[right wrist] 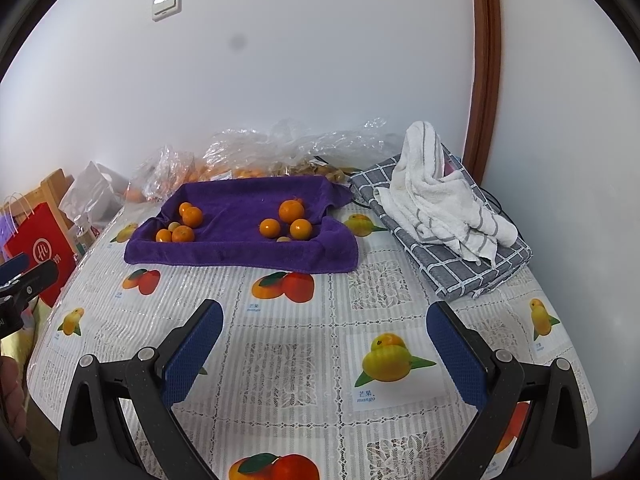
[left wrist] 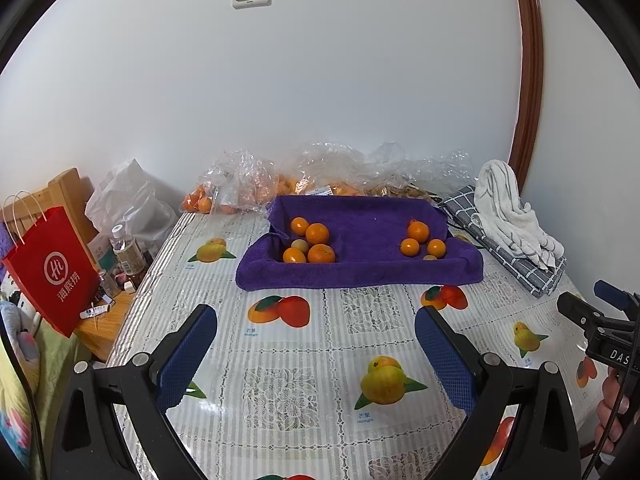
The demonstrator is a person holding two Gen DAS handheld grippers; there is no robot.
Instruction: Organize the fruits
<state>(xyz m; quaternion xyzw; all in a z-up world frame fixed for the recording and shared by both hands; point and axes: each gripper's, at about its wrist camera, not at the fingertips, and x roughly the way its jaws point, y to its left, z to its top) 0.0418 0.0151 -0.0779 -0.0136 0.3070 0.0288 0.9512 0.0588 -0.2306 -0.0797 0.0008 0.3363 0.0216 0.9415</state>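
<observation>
A purple towel (left wrist: 360, 272) (right wrist: 240, 256) lies folded into a shallow tray at the table's far middle. On it, several oranges sit in a left cluster (left wrist: 316, 234) (right wrist: 192, 217) and several in a right cluster (left wrist: 418, 231) (right wrist: 291, 211). A small pale fruit (left wrist: 299, 245) lies among the left cluster. My left gripper (left wrist: 316, 320) is open and empty above the tablecloth, short of the towel. My right gripper (right wrist: 324, 316) is open and empty, also short of the towel.
Clear plastic bags with more oranges (left wrist: 240, 188) (right wrist: 224, 160) lie along the wall. A white striped towel (left wrist: 508, 216) (right wrist: 436, 196) rests on a grey checked cloth (right wrist: 460, 268) at right. A red paper bag (left wrist: 48, 268) and a bottle (left wrist: 126, 252) stand left of the table.
</observation>
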